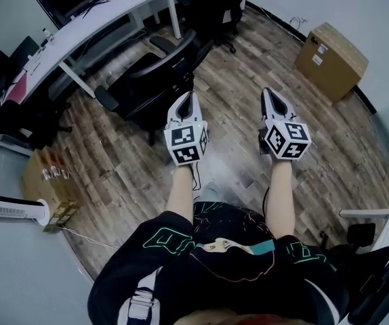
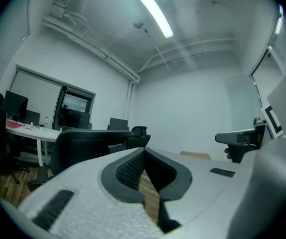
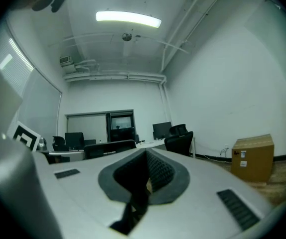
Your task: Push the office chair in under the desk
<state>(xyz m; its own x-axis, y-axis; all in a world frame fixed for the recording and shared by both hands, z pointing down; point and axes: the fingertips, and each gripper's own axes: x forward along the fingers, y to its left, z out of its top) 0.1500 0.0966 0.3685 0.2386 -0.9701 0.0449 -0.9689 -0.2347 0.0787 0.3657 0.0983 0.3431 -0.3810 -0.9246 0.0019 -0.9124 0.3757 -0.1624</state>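
Note:
A black office chair [image 1: 150, 80] stands on the wood floor, pulled out from the long white desk [image 1: 79, 36], its back turned toward me. My left gripper [image 1: 189, 97] is held just short of the chair's backrest, jaws shut and empty. My right gripper [image 1: 269, 93] hovers over bare floor to the right of the chair, also shut with nothing in it. The left gripper view looks past the left gripper [image 2: 144, 151] at the chair back [image 2: 88, 146] and the desk [image 2: 31, 131]. In the right gripper view the right gripper [image 3: 146, 153] points at the same chair [image 3: 108, 147].
A cardboard box [image 1: 331, 59] sits by the right wall. A second black chair [image 1: 221, 5] stands at the desk's far end, and more dark chairs [image 1: 11, 107] at the left. A smaller box [image 1: 49, 181] and a white appliance [image 1: 11, 212] lie at lower left.

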